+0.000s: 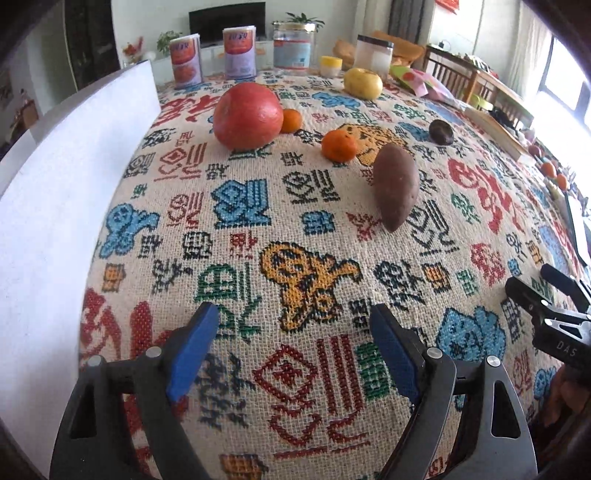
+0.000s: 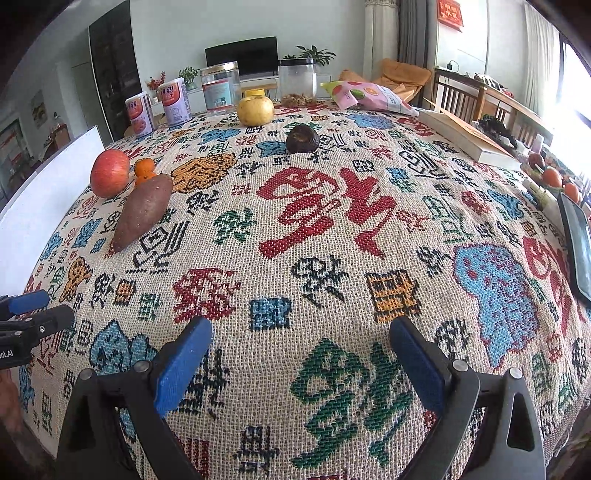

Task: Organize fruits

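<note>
Red apple (image 1: 247,115), two oranges (image 1: 339,144), sweet potato (image 1: 396,186) clustered far left on worktop (image 1: 332,258); one orange half hidden behind apple. Yellow apple (image 2: 255,109), dark fruit (image 2: 302,138) farther right, type unclear. Left gripper (image 1: 291,350), right gripper (image 2: 301,363) spread apart, holding nothing, bodies cut off.

You face a pale wall (image 2: 177,29) with a dark television (image 2: 242,55), potted plants (image 2: 314,55) beside it, wooden chairs (image 2: 458,96) and a bright window (image 2: 576,96) to your right.
</note>
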`<state>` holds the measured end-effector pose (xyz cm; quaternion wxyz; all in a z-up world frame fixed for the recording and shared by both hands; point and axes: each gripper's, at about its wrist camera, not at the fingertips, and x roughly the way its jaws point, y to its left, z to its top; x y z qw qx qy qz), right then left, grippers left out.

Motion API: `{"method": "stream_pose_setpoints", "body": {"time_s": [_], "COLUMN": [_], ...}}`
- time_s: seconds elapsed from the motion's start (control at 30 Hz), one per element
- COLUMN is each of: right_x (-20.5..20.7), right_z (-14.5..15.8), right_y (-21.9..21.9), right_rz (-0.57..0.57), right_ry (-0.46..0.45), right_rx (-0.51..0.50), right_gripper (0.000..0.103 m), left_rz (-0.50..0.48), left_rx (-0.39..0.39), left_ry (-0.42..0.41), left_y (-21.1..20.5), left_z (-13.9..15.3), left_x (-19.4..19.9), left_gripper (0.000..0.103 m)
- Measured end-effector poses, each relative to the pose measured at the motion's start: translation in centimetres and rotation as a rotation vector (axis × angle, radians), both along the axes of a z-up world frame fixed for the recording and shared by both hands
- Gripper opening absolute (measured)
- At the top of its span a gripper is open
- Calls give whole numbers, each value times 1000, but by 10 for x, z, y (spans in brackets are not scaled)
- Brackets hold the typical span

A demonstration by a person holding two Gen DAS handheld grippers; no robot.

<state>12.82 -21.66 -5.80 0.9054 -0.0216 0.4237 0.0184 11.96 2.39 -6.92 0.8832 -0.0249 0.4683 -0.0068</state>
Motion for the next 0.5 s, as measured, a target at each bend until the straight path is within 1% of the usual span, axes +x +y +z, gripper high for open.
{"method": "stream_pose_setpoints", "body": {"time_s": [0.03,0.1,0.13,0.23,0.27,0.5], "right_x": [2,-1,-1,-4,-4,-4], "right_z": [-1,-3,-3,-3,-4,-4], "right_y": [1,6,6,6,7,8], "right_rz": [-3,3,6,9,13,18], "right_ry": [6,6,5,11,15,15], "right_rx": [-13,-38,-39,-30,-29,-32], "right_gripper": [97,98,99,101,103,103], "left_rz": [3,13,15,35,37,37], "left_rx": [4,23,37,46,46,51], "left_ry": [-12,-32,-43,-63,-62,-70], "left_y": [0,-1,-3,-2,-1,-3], "left_z": [-1,-3,-4,-6,-6,-7], "left_x": [1,-1,-2,-1,-1,0], "left_gripper": [91,92,94,99,100,100]}}
